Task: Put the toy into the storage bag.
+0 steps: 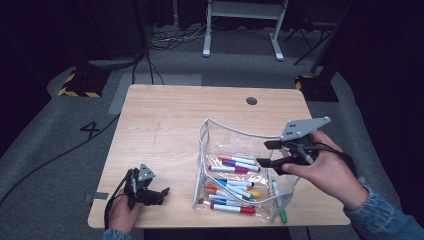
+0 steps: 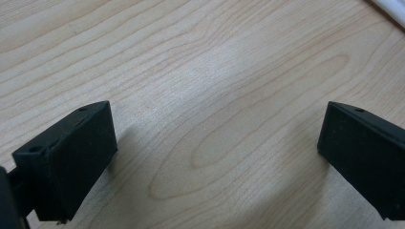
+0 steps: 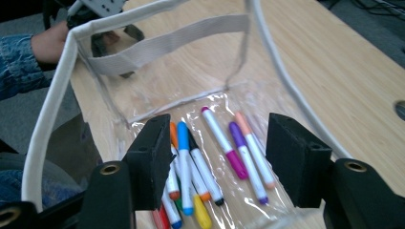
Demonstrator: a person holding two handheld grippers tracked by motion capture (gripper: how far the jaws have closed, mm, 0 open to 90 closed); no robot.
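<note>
Judging from the clear pouch (image 1: 235, 165), most markers (image 1: 232, 180) already lay inside it, while one green marker (image 1: 279, 202) rested just beside its near corner. Above the pouch, the right gripper (image 1: 272, 154) hung spread and empty; well left of it, the left gripper (image 1: 161, 192) sat apart on the wooden table (image 1: 165, 120), grey carpet (image 1: 45, 165) beyond.

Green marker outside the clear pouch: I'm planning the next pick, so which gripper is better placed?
Right. The right gripper, open, hovers at the clear plastic pouch above the green marker; the left gripper sits across the pouch.
</note>
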